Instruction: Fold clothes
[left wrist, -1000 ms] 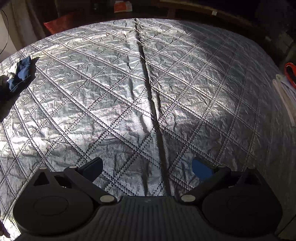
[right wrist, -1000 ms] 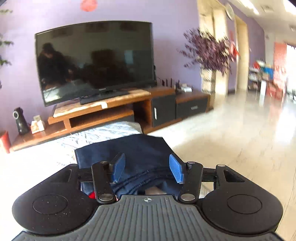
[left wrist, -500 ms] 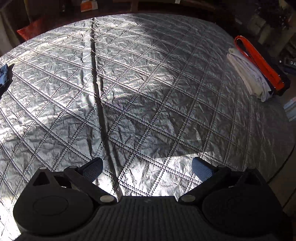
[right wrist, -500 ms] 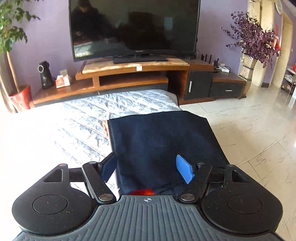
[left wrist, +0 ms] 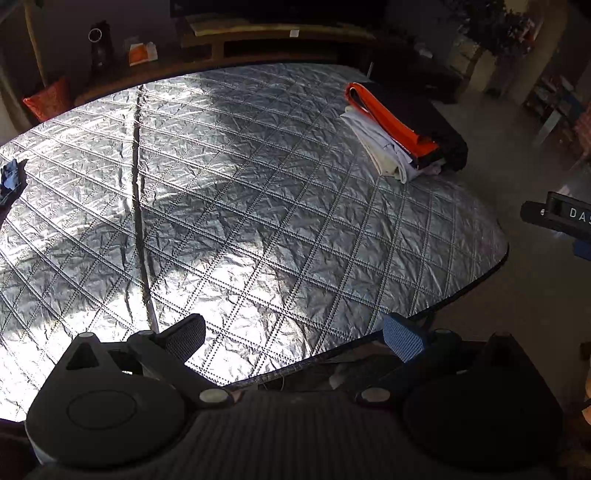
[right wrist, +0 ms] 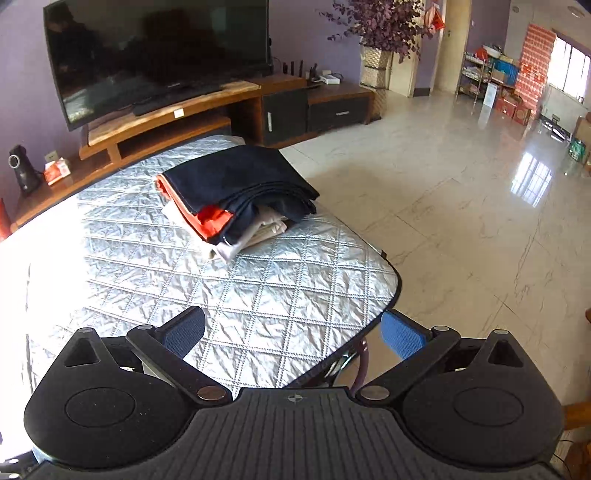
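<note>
A stack of folded clothes (right wrist: 240, 192) lies on the silver quilted table (right wrist: 258, 295) near its far right corner: a dark navy garment on top, an orange one under it, white ones at the bottom. The same stack of folded clothes (left wrist: 402, 129) shows at the upper right in the left wrist view. My right gripper (right wrist: 291, 334) hangs over the table's near right corner, well back from the stack; its jaws have just been opening and stand wide with nothing between them. My left gripper (left wrist: 293, 334) is open and empty above the table's front edge (left wrist: 332, 354). A crumpled blue garment (left wrist: 11, 177) lies at the far left edge.
A wooden TV stand (right wrist: 221, 107) with a large television (right wrist: 159, 55) runs behind the table. A potted purple plant (right wrist: 380, 33) stands to its right. Glossy tiled floor (right wrist: 461, 221) spreads to the right of the table. Part of the right gripper (left wrist: 561, 218) shows at the right edge.
My right gripper let go of the navy garment on the stack, opened wide and drew back toward the near corner. My left gripper swung right and rose, bringing the stack into view.
</note>
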`<state>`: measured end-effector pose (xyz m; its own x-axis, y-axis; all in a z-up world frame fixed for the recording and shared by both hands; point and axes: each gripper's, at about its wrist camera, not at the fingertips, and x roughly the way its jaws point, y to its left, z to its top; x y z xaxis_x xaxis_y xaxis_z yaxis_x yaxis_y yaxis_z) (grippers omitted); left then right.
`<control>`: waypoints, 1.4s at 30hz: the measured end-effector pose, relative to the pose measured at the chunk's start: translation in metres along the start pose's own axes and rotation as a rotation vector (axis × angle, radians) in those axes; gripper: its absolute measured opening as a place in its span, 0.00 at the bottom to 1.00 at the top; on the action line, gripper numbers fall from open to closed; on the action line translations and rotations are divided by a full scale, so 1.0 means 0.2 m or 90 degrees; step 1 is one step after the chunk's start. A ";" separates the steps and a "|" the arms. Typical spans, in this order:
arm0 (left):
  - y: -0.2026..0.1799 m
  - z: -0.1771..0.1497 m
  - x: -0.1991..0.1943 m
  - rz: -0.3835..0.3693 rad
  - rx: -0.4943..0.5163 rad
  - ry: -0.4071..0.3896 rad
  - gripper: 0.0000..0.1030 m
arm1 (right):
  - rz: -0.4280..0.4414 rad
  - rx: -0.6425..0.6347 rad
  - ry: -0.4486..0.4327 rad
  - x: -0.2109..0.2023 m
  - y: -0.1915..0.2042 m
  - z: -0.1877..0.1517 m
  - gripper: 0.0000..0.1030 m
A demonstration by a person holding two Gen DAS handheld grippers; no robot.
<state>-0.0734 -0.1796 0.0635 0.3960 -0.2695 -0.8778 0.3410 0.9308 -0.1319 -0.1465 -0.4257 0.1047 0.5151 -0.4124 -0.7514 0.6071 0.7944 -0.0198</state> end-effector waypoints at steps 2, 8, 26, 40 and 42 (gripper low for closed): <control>-0.05 -0.07 -0.04 0.005 -0.001 0.007 0.99 | -0.018 -0.001 0.001 -0.06 -0.03 -0.06 0.99; -0.16 -0.23 -0.17 0.002 0.019 0.001 0.99 | -0.028 -0.024 -0.006 -0.21 -0.08 -0.21 0.99; -0.38 -0.46 -0.44 0.010 0.085 -0.069 0.99 | 0.004 -0.027 -0.061 -0.57 -0.19 -0.36 0.99; -0.41 -0.52 -0.57 0.008 0.080 -0.099 0.99 | 0.019 -0.041 -0.092 -0.72 -0.19 -0.41 0.99; -0.41 -0.53 -0.58 0.008 0.079 -0.102 0.99 | 0.020 -0.041 -0.094 -0.73 -0.19 -0.41 0.99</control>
<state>-0.2368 -0.1986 0.1278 0.5279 -0.3029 -0.7935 0.4339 0.8993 -0.0546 -0.2944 -0.3586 0.1619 0.6196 -0.4448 -0.6467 0.5519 0.8327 -0.0440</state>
